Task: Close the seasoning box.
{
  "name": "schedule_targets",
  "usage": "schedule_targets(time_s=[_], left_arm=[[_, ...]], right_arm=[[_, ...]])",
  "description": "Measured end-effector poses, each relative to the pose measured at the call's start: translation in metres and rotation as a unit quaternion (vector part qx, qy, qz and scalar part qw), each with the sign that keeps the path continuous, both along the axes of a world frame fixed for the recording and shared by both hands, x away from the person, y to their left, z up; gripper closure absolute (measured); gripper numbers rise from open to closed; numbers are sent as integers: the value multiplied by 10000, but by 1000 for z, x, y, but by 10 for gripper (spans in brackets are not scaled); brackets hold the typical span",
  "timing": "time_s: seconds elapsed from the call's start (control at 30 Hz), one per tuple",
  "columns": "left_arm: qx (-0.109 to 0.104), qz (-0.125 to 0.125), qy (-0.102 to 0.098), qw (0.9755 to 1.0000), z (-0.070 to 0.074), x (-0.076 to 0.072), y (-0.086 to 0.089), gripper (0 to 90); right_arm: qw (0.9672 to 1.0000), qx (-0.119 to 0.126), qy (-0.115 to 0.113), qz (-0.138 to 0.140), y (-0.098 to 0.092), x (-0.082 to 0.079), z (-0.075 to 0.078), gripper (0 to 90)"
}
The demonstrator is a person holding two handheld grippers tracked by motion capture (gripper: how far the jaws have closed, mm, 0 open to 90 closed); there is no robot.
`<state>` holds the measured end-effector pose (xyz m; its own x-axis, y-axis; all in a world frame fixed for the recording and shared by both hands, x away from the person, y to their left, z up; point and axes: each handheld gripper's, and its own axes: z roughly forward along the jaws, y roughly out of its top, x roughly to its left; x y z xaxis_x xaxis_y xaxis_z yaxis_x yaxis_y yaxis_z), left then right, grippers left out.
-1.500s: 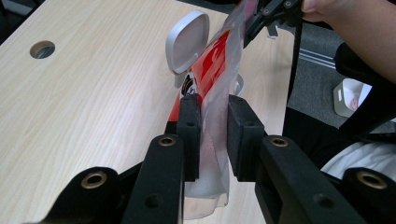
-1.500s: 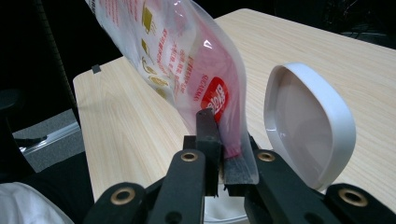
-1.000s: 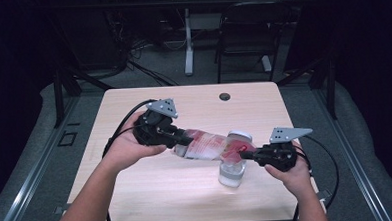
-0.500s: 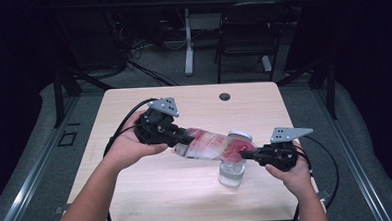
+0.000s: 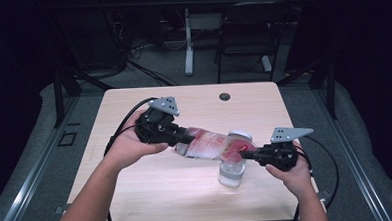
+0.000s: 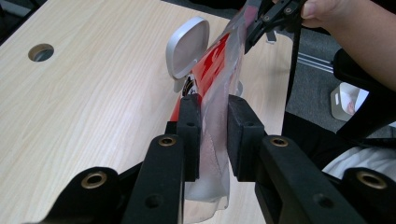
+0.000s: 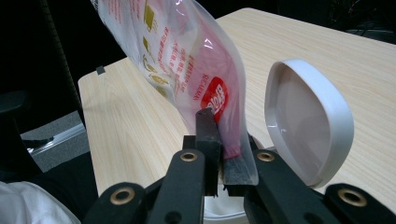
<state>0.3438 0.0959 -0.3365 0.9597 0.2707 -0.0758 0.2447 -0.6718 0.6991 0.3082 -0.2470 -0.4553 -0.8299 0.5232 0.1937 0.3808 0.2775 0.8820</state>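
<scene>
Left gripper (image 5: 185, 139): clenching the bag's (image 5: 210, 145) 9 o'clock end; in the left gripper view the pads (image 6: 190, 122) are pinching the clear plastic (image 6: 212, 140).
Right gripper (image 5: 247, 154): grasping the bag's 3 o'clock end; in the right gripper view the jaws are squeezing the film just under the red logo (image 7: 215, 99).
Bag position: hanging stretched between the two grippers above the table (image 5: 137, 193), its lower end sitting right over the open jar (image 5: 232, 173), whose lid (image 7: 306, 135) is standing flipped up toward 12 o'clock.
Risk, spilling: the bag's mouth is looking only loosely lined up with the jar, so tilting too fast is likely sending the contents onto the table.
Risk, slipping: the film is thin and slick; either pinch may be giving way under the weight.
Risk, knocking: the bag or right gripper is hanging near the lid and could be tipping the jar.
Change from earlier: hands and bag are holding practically the same pose; nothing is visibly shifting.
</scene>
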Motion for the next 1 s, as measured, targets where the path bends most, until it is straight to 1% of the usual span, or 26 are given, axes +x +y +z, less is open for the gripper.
schedule_targets(time_s=[0.4, 1.0], left_arm=[[-5, -8, 2, 10000, 1, 0, -2, 771], [0, -15, -4, 10000, 1, 0, -2, 771]], right_arm=[[10000, 40, 16, -28, 0, 0, -1, 874], [10000, 3, 8, -20, -1, 0, -1, 874]])
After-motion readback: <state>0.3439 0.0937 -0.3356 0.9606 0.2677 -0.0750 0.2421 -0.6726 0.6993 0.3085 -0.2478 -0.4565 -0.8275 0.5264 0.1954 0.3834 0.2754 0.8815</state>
